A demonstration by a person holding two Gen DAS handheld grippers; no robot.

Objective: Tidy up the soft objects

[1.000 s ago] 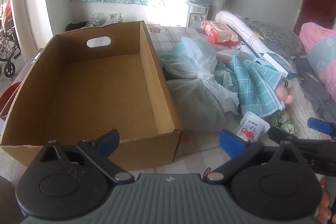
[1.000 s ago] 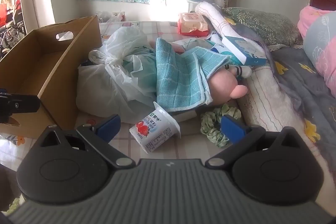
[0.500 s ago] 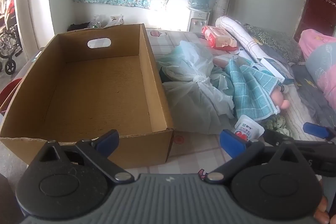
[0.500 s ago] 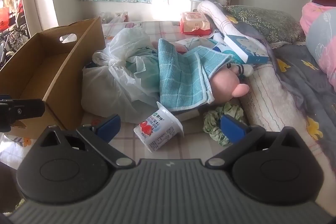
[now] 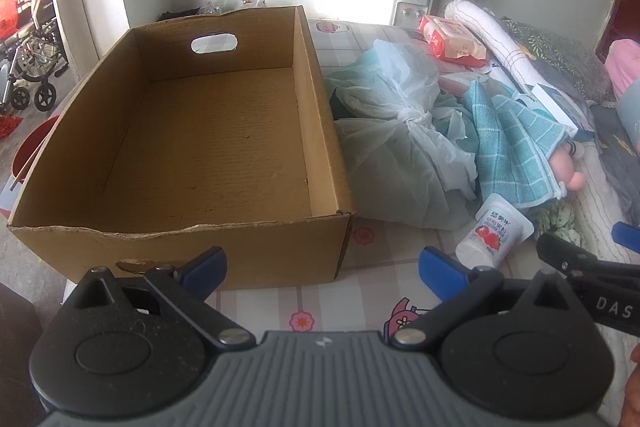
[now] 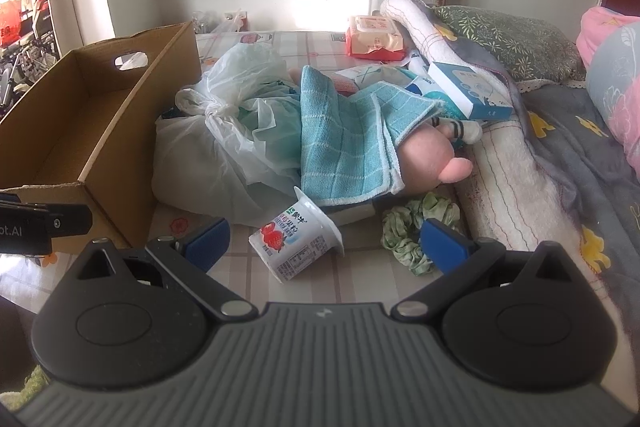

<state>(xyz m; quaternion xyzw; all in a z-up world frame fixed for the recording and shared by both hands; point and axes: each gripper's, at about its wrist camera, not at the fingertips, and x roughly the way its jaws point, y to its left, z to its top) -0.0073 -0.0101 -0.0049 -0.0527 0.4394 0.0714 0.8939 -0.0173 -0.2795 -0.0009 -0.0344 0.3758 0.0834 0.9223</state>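
Here the right hand-held gripper (image 6: 324,241) hangs wide apart and empty, low over the bed, with a tipped yogurt cup (image 6: 297,237) lying between its blue fingertips and a green scrunchie (image 6: 416,227) just by the right one. The left hand-held gripper (image 5: 322,265) is equally wide and holds nothing; it sits in front of the near wall of the cardboard box (image 5: 180,247), which serves as the landmark.

Right of the box, touching its side, lies a knotted white plastic bag (image 6: 224,147) of soft stuff. Beyond the bag from the box is a teal checked cloth (image 6: 348,147), draped over a pink plush toy (image 6: 428,155). The cup and scrunchie lie nearer the camera than these, also right of the box. Farther back are a red wipes pack (image 6: 374,37) and a blue-and-white carton (image 6: 472,95).

By my reading the sorting has not begun: the box is bare inside. The step in hand looks like choosing a first pick. The next move calls for passing over the hard cup, closing on a soft piece such as the scrunchie or the cloth, and carrying it left into the box.

Counted: one box, one bag, one cloth, one plush toy, one scrunchie, one cup, two grippers.
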